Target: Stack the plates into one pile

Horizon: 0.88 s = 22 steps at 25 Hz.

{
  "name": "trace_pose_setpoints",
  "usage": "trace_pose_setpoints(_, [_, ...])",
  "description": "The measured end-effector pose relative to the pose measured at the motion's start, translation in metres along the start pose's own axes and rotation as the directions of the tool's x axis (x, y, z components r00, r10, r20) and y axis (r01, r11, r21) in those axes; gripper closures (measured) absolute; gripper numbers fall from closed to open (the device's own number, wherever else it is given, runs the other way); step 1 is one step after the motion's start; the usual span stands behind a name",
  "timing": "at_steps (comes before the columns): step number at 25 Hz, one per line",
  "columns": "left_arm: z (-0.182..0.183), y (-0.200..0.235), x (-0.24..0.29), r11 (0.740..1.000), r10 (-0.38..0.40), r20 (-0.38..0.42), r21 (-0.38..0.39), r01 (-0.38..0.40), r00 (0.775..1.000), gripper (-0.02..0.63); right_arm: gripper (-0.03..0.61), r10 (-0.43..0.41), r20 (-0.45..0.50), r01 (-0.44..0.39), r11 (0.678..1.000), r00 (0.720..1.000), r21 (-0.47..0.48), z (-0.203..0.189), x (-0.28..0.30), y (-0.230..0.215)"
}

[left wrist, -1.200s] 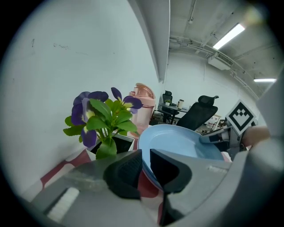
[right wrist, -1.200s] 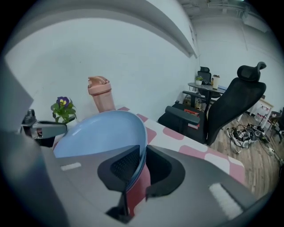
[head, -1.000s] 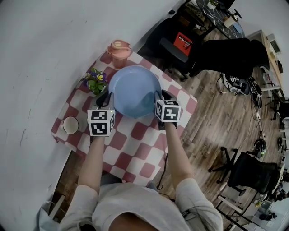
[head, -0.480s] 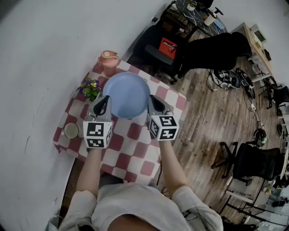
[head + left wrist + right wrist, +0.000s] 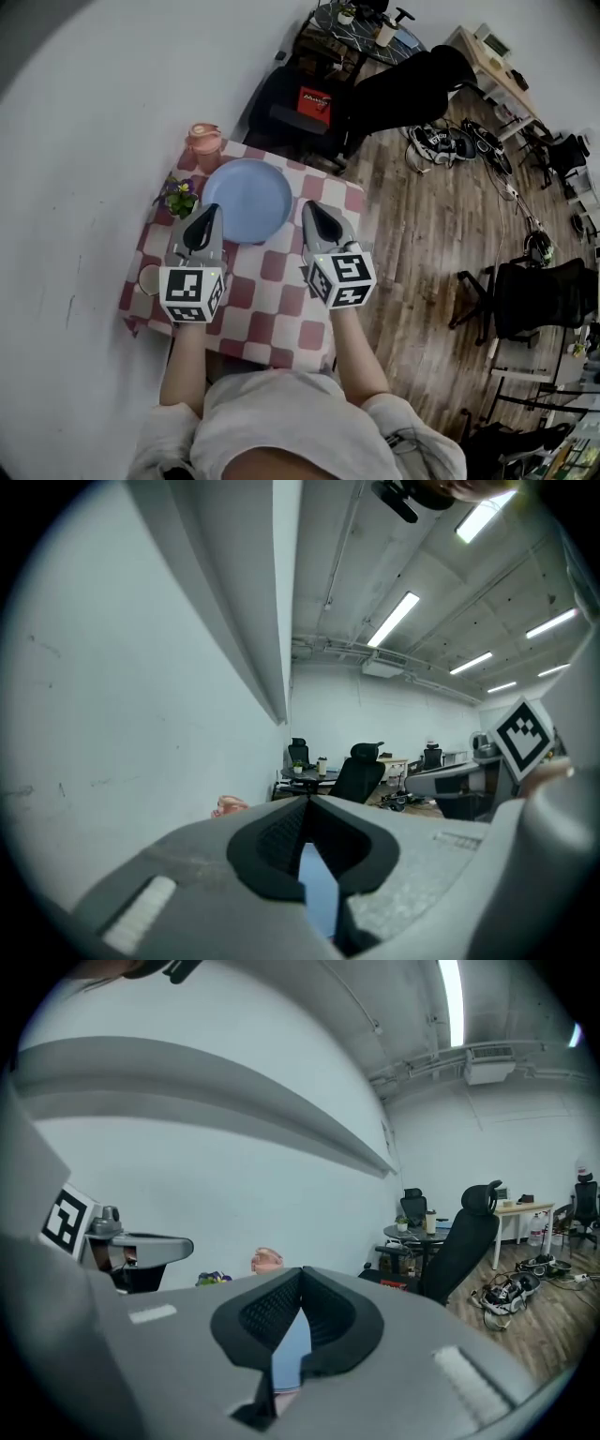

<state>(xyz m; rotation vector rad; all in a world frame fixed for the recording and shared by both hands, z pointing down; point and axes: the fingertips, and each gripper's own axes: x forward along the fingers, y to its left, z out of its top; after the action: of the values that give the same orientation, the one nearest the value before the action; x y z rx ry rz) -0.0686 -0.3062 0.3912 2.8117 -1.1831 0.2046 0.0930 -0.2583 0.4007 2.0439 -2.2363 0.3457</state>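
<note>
A blue plate [image 5: 246, 200] lies flat on the checkered table [image 5: 281, 314]; from above it reads as one disc, and I cannot tell whether others lie under it. My left gripper [image 5: 203, 217] hovers off its left rim, shut and empty. To the right of the plate my right gripper [image 5: 312, 208] is also shut with nothing in it. In the left gripper view the jaws [image 5: 307, 801] meet at the tip, and a strip of blue plate [image 5: 319, 892] shows below them. The right gripper view shows its jaws [image 5: 302, 1274] together over the plate [image 5: 292, 1349].
A pink cup [image 5: 202, 142] stands at the table's far corner, a flower pot [image 5: 178, 195] left of the plate, and a white mug [image 5: 149, 278] at the left edge. A white wall runs along the left. Black office chairs [image 5: 309, 98] stand beyond the table on the wood floor.
Both grippers were open at the plate's two sides; they have shut and drawn back from it. The table now looks smaller and farther below the head camera.
</note>
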Motion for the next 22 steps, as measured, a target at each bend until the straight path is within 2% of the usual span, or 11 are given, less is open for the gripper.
trace_pose_setpoints(6, [0.035, -0.014, -0.021, 0.998, -0.056, 0.076, 0.022, 0.055, 0.996, 0.609, 0.58, -0.042, 0.068, 0.043, 0.999, 0.997, -0.018, 0.028, -0.036, 0.007])
trace_pose_setpoints(16, [0.08, -0.03, -0.058, 0.992, -0.108, 0.184, 0.081, 0.094, 0.977, 0.609, 0.58, -0.091, 0.161, 0.098, 0.994, 0.983, -0.038, 0.063, -0.084, 0.015])
trace_pose_setpoints(22, [0.099, -0.028, -0.077, 0.994, -0.109, 0.25, 0.054, 0.098, 0.962, 0.609, 0.58, -0.117, 0.192, 0.128, 0.991, 0.974, -0.049, 0.073, -0.102, 0.02])
